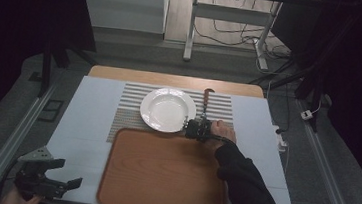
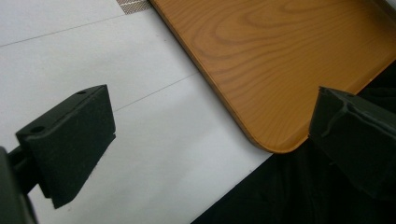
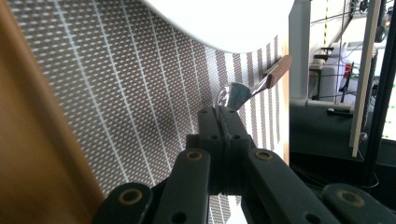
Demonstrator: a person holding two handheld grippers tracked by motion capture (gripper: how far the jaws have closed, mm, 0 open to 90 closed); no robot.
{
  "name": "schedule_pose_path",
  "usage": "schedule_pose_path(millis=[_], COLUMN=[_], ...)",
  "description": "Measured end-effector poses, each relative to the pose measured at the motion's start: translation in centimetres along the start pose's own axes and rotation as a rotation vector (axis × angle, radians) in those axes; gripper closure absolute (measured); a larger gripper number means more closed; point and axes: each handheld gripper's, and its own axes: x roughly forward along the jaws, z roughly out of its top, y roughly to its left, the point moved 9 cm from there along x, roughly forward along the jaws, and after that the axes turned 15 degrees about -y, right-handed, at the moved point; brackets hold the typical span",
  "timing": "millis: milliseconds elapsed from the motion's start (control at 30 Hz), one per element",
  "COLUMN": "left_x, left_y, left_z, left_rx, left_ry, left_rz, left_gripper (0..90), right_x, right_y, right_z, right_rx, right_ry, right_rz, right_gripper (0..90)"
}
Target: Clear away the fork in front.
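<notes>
A white plate rests on a striped placemat. Just right of the plate lies a metal utensil with a wooden handle, handle pointing away from me. My right gripper is shut on its near metal end. In the right gripper view the jaws are pressed together on the shiny metal, with the utensil's handle beyond them and the plate's rim above. My left gripper is open and holds nothing at the table's front left corner; in its own view the left gripper hangs over the white table cover.
A brown wooden tray lies in front of the placemat, its corner close to the left gripper. A white cover spans the table. Beyond the far edge are desk legs and cables on the floor.
</notes>
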Motion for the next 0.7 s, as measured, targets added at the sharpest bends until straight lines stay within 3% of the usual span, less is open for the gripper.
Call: schedule_pose_path(millis=[133, 267, 367, 433, 600, 700], left_x=[0.0, 0.0, 0.0, 0.0, 0.0, 0.0], left_y=[0.0, 0.0, 0.0, 0.0, 0.0, -0.1], left_z=[0.0, 0.0, 0.0, 0.0, 0.0, 0.0], left_rx=[0.0, 0.0, 0.001, 0.001, 0.004, 0.007], left_ry=[0.0, 0.0, 0.0, -0.001, -0.002, -0.004], left_rz=[0.0, 0.0, 0.001, 0.001, 0.002, 0.002], left_gripper=[0.4, 0.4, 0.4, 0.4, 0.3, 0.3], right_x=[-0.4, -1.1, -1.7, -2.3, -3.5, -4.2], right_y=[-0.1, -0.4, -0.5, -0.7, -0.8, -0.8], right_z=[0.0, 0.1, 0.3, 0.2, 0.3, 0.4], right_rx=[-0.004, 0.022, 0.05, 0.059, 0.076, 0.117], right_ry=[-0.003, -0.005, -0.035, -0.017, -0.039, -0.067], right_rz=[0.0, -0.01, 0.018, -0.008, 0.004, 0.025], right_gripper=[89.8, 89.9, 90.0, 90.0, 90.0, 90.0])
